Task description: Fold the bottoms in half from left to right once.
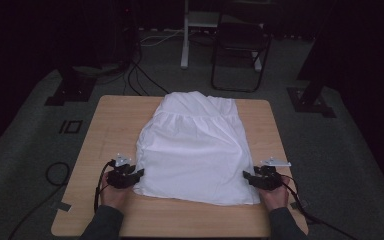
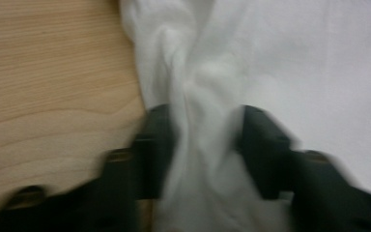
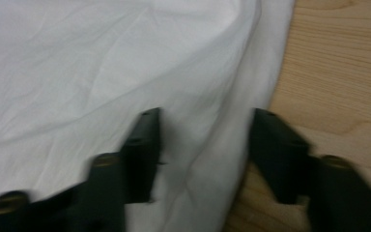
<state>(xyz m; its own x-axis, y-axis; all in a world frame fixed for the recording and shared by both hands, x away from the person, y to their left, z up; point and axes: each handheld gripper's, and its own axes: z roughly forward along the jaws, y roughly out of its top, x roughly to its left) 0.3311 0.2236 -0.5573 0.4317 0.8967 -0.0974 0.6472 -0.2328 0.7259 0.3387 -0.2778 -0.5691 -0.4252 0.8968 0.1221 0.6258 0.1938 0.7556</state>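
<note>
- White garment (image 1: pixel 192 147): one piece of cloth with a gathered band across its far part, spread flat on the table (image 1: pixel 110 120). It covers the middle of the top, from close to the far edge down towards the near edge, where a strip of bare wood shows in front of its hem. Lightly creased.
- Left gripper (image 1: pixel 130 175): at the garment's near-left corner, close to the table's near-left corner, held in the person's left hand (image 1: pixel 112 192). Jaws part-way closed, with a bunched fold of the cloth (image 2: pixel 203 140) standing between them and filling the gap; picture blurred, so firm pressure on the fold is probable, not certain.
- Right gripper (image 1: pixel 255 178): at the garment's near-right corner, held in the right hand (image 1: pixel 275 195). Jaws apart, astride the garment's side edge (image 3: pixel 232 145); cloth lies flat between them, touching neither pad.
- Surroundings: dark carpet, a folding chair (image 1: pixel 240 45) beyond the far edge.
</note>
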